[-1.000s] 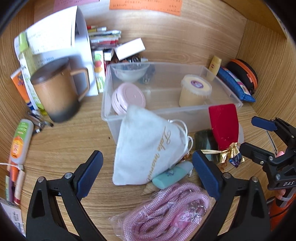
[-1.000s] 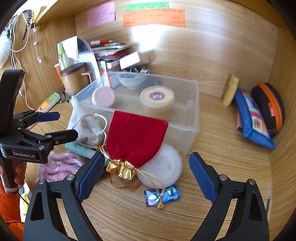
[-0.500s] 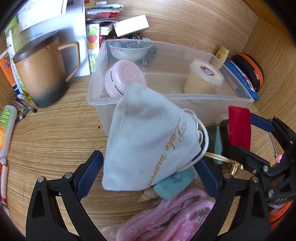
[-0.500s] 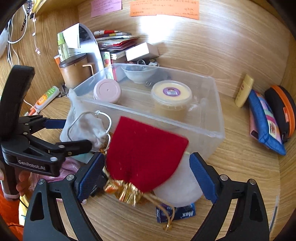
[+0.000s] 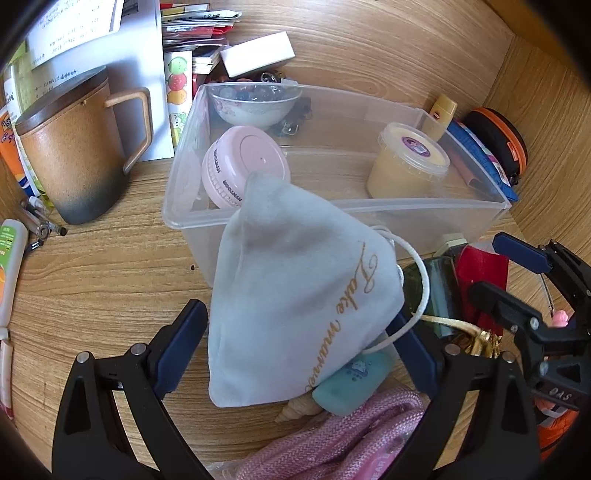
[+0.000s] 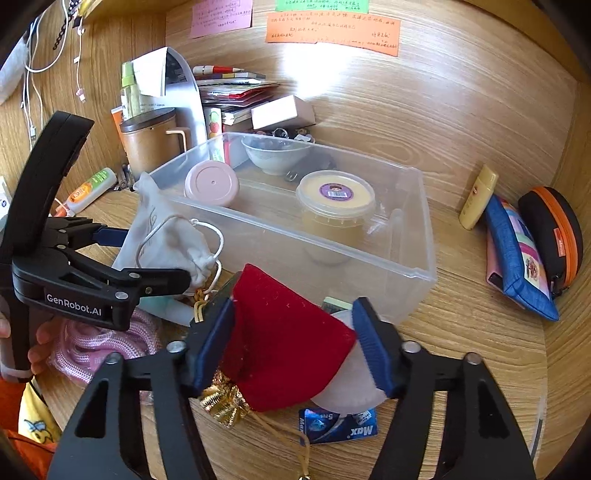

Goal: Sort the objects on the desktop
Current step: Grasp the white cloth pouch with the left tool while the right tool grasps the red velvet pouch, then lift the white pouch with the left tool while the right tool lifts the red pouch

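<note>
Right claw [image 6: 293,341] is closing on the red pouch [image 6: 284,339], pads touching both sides, just in front of the clear bin [image 6: 406,266]. Left claw [image 5: 295,350] is sitting wide open around the white pouch [image 5: 295,295], which is leaning on the bin's front wall on the surface [image 5: 103,280].

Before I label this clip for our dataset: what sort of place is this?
Probably a home or student desk nook with wooden walls. Handwritten orange sticky notes hang on the back panel, a stack of books and papers lies under them, and a lidded brown ceramic mug stands beside a clear plastic storage bin.
</note>
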`<action>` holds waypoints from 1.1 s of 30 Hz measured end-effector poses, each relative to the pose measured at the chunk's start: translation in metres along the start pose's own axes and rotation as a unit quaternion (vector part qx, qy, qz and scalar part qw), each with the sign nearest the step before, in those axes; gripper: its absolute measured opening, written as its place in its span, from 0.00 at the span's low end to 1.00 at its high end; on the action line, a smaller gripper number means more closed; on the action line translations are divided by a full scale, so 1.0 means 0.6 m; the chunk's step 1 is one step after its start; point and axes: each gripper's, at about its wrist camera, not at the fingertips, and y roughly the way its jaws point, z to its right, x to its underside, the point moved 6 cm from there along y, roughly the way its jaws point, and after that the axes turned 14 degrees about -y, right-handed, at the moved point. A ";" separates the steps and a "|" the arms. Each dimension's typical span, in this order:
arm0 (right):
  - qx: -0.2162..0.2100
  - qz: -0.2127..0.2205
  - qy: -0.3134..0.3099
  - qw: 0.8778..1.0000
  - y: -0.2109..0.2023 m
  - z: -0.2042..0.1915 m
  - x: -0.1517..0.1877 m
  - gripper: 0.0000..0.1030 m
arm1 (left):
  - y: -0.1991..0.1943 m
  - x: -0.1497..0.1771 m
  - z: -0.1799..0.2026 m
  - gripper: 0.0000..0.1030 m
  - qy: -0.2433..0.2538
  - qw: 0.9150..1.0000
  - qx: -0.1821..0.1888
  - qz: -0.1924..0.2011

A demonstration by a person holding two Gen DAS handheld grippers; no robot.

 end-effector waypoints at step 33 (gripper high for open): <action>-0.050 -0.028 0.091 0.994 -0.063 0.014 0.094 0.60 | -0.050 0.004 -0.056 0.47 -0.034 0.998 0.027 0.051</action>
